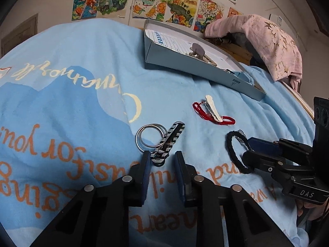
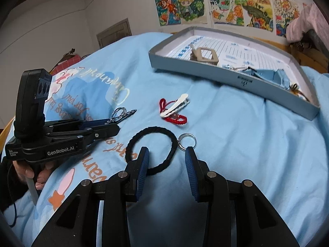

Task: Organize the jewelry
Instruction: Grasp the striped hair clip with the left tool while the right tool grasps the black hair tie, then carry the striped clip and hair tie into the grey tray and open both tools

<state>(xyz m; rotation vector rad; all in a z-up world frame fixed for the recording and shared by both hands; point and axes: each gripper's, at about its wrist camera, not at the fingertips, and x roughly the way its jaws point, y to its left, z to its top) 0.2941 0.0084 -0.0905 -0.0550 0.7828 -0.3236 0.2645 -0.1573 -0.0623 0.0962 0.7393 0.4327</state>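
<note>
On a light blue bedspread (image 1: pixel 86 47) lie a striped clip (image 1: pixel 174 131) joined to metal key rings (image 1: pixel 138 136), a black hair tie (image 2: pixel 152 130), a small metal ring (image 2: pixel 179 141), a white hair clip (image 2: pixel 174 107) and a red cord bracelet (image 2: pixel 176 119). My left gripper (image 1: pixel 162 158) stands open, narrow, with the striped clip's near end between its tips; bare cloth shows beside the clip. My right gripper (image 2: pixel 167 151) is open astride the hair tie's right band, its left finger inside the loop. A grey tray (image 2: pixel 205 72) beyond holds a beige claw clip (image 2: pixel 203 56).
The tray also holds a pale blue item (image 2: pixel 273 76) at its right end. A pink cloth (image 1: pixel 267 39) hangs over wooden furniture at the back right. Coloured drawings (image 1: pixel 164 4) cover the wall. A hand (image 2: pixel 26 175) grips the left tool's handle.
</note>
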